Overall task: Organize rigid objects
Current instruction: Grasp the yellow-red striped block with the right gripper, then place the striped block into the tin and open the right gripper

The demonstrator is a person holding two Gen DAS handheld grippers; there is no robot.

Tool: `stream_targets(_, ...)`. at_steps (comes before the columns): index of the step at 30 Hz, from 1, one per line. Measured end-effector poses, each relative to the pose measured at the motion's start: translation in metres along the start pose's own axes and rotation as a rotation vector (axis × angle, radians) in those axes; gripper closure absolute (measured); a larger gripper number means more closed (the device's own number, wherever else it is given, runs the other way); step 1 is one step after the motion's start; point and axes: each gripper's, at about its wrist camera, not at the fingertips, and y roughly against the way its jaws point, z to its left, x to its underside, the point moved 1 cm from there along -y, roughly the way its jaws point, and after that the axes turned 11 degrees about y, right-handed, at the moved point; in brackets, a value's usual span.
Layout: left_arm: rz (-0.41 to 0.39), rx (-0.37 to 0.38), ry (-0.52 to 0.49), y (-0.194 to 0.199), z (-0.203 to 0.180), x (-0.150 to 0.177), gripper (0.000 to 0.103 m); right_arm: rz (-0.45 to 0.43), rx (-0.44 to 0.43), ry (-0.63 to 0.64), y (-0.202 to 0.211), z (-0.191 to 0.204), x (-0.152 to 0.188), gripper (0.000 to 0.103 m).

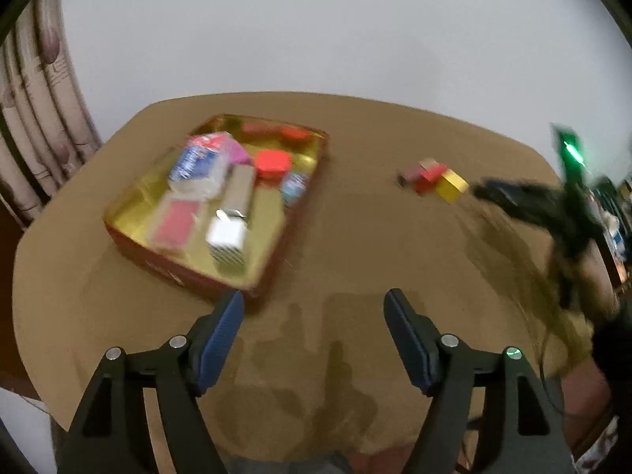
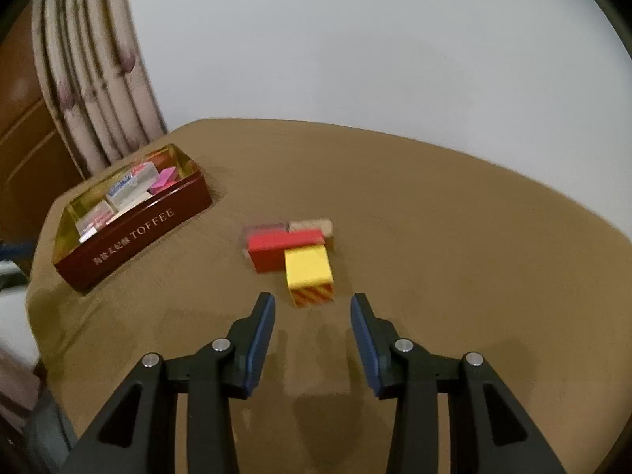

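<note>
Left gripper (image 1: pixel 314 304) hangs spread and empty beside the toffee tin (image 1: pixel 166 272), which already holds several boxes. Right gripper (image 2: pixel 312 308), part-spread, nothing pinched, lines up on the yellow block (image 2: pixel 308 266), touching the red block (image 2: pixel 276 247) on the worktop (image 2: pixel 474 276); probably next pick.

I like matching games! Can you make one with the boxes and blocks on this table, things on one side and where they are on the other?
Things:
1. yellow block with a striped side
2. long red block
3. pink box
4. dark red metal tin marked TOFFEE

Places:
A. inside the tin
B. nearest the right gripper
C. left part of the table
D. just behind the yellow block

Pairs: 1-B, 2-D, 3-A, 4-C
</note>
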Motion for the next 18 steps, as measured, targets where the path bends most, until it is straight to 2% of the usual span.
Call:
stream_targets(6, 0.057, 0.028, 0.004, -0.012, -0.014, 0.027, 0.033, 0.056, -0.008, 0.057, -0.029, 0.004, -0.011, 0.062)
stream_targets(8, 0.078, 0.034, 0.014, -0.017, -0.013, 0.028, 0.033, 0.064, -0.019, 0.06, -0.036, 0.004, -0.013, 0.062)
stream_targets(10, 0.096, 0.03, 0.026, -0.022, -0.011, 0.029, 0.033, 0.086, 0.015, 0.072, -0.046, 0.004, -0.015, 0.062)
stream_targets(14, 0.124, 0.045, 0.07, -0.027, -0.003, 0.028, 0.033, 0.113, -0.003, 0.07, -0.059, 0.001, -0.015, 0.063)
stream_targets(16, 0.13, 0.037, 0.078, -0.028, -0.001, 0.028, 0.033, 0.117, 0.008, 0.077, -0.057, 0.004, -0.013, 0.073)
stream_targets(18, 0.124, 0.023, 0.075, -0.027, -0.002, 0.03, 0.033, 0.111, 0.0, 0.059, -0.049, 0.006, -0.013, 0.073)
